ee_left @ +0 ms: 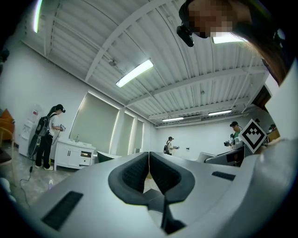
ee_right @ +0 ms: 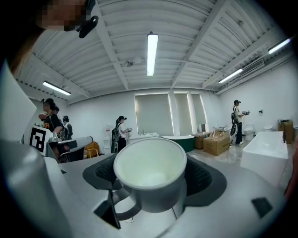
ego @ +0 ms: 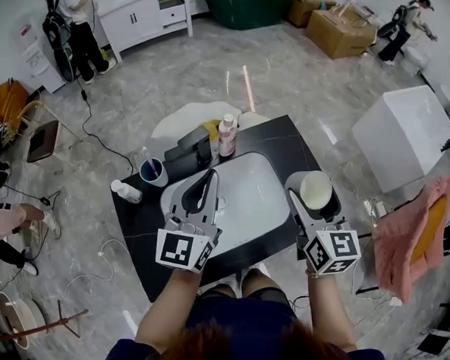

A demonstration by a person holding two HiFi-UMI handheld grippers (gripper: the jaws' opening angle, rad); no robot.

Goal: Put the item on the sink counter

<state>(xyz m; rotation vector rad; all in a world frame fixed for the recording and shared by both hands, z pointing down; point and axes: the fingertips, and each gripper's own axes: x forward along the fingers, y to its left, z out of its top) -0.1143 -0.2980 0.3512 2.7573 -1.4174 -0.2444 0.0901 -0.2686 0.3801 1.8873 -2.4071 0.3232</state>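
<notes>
A white mug (ego: pixel 315 188) sits between the jaws of my right gripper (ego: pixel 315 199), which is shut on it. It hangs over the right end of the black sink counter (ego: pixel 279 138), just right of the white basin (ego: pixel 251 206). In the right gripper view the mug (ee_right: pixel 150 173) stands upright and empty, handle toward the camera, with the pads (ee_right: pixel 208 180) pressed on both sides. My left gripper (ego: pixel 208 178) is over the basin's left part. Its jaws are shut with nothing between them, and in the left gripper view the left gripper (ee_left: pixel 149 157) points up at the room.
On the counter's back stand a blue cup with a toothbrush (ego: pixel 153 172), a pink bottle (ego: pixel 227 136) and a black holder (ego: pixel 193 145). A white bottle (ego: pixel 126 191) lies at the left edge. To the right are a white box (ego: pixel 405 135) and a pink towel (ego: pixel 408 239). People stand around.
</notes>
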